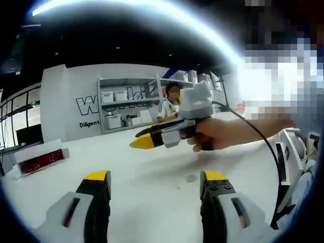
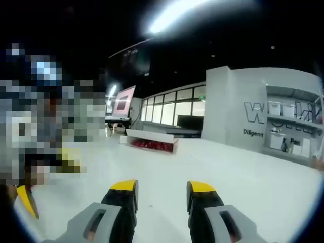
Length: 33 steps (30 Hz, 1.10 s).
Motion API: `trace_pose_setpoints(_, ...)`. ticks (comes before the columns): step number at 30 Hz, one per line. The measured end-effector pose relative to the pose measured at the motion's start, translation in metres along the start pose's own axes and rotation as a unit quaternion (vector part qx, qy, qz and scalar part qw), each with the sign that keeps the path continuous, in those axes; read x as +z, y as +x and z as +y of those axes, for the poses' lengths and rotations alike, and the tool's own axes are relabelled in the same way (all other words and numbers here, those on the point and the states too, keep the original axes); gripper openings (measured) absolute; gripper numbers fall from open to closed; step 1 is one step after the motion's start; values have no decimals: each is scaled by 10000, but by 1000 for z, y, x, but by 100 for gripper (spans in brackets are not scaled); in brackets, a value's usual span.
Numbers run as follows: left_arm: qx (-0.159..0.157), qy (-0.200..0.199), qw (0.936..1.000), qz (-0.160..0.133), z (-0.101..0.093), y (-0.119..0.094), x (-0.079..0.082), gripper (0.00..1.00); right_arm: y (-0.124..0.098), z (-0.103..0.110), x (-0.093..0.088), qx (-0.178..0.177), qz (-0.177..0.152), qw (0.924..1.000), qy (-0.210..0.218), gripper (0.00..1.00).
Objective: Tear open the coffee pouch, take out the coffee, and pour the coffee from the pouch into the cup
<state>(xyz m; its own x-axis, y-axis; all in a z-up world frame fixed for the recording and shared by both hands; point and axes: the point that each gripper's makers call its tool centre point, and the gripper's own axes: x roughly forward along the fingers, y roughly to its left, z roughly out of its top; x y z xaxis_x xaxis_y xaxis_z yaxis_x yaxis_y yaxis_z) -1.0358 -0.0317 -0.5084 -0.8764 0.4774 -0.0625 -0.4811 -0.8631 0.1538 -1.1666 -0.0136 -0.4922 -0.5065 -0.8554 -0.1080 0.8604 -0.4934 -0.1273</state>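
Coffee pouch, cup unseen; left gripper [image 1: 154, 183] spread, empty above white table [image 1: 152, 202]; right gripper [image 1: 143, 143] seemingly pressed together, idle.

left hand-held gripper [image 1: 156, 183], yellow-tipped jaws apart above white table [image 1: 61, 177], right hand-held gripper [image 2: 162, 188], jaws likewise apart

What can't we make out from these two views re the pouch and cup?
- Left gripper view: the right gripper is seen side-on, with a hand round its grip; its jaw gap cannot be read there.
- Both views: wall lettering is cut short by the shelf unit.
- Right gripper view: the red contents of the white tray on the table are too small to identify.
- Left gripper holds nothing visible.
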Motion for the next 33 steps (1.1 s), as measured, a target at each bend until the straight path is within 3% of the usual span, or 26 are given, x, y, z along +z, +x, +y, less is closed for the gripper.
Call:
trace_pose_setpoints(13, -46, -22, 10000, -6, 0, 0, 0, 73, 12, 5, -7, 82, 99, 9999, 32, 40)
trace_pose_setpoints(33, -43, -32, 10000, -20, -1, 0, 0, 73, 27, 15, -3, 179, 78, 9998, -74, 40)
